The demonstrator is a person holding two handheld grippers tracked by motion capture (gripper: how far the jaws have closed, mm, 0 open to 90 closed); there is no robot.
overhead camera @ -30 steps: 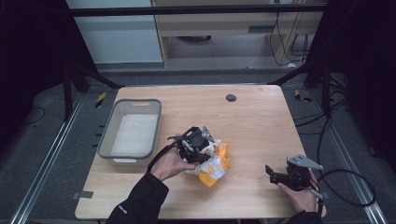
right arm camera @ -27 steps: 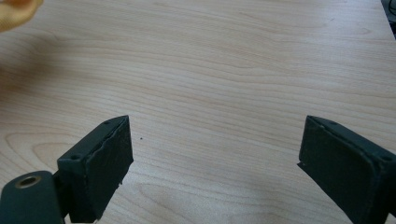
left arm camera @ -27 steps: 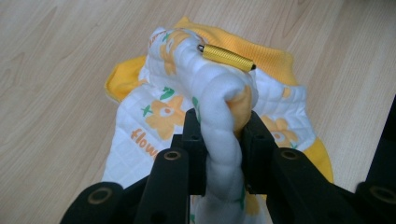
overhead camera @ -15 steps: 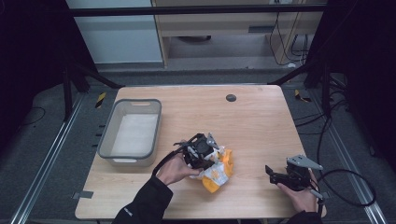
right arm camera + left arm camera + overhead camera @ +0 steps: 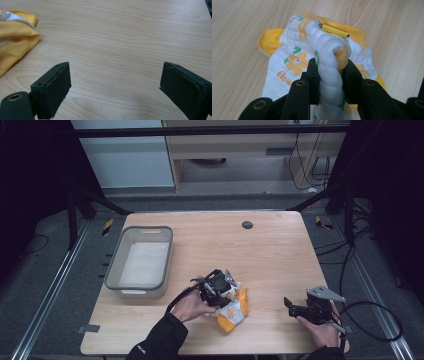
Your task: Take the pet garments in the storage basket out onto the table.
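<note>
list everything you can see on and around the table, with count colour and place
quilted garment: one, white with yellow flower print and yellow trim, near middle of the table, a fold pinched in the left gripper
spring: one, gold, lying on top of the garment's raised fold
bin: one, grey, left side of the table, looks empty
round disc: one, dark, far part of the table
table: one, light wood
left gripper: one, black, jaws pressing the garment's fold, just been opening slightly
right gripper: one, black, jaws wide apart over bare wood at the near right
</note>
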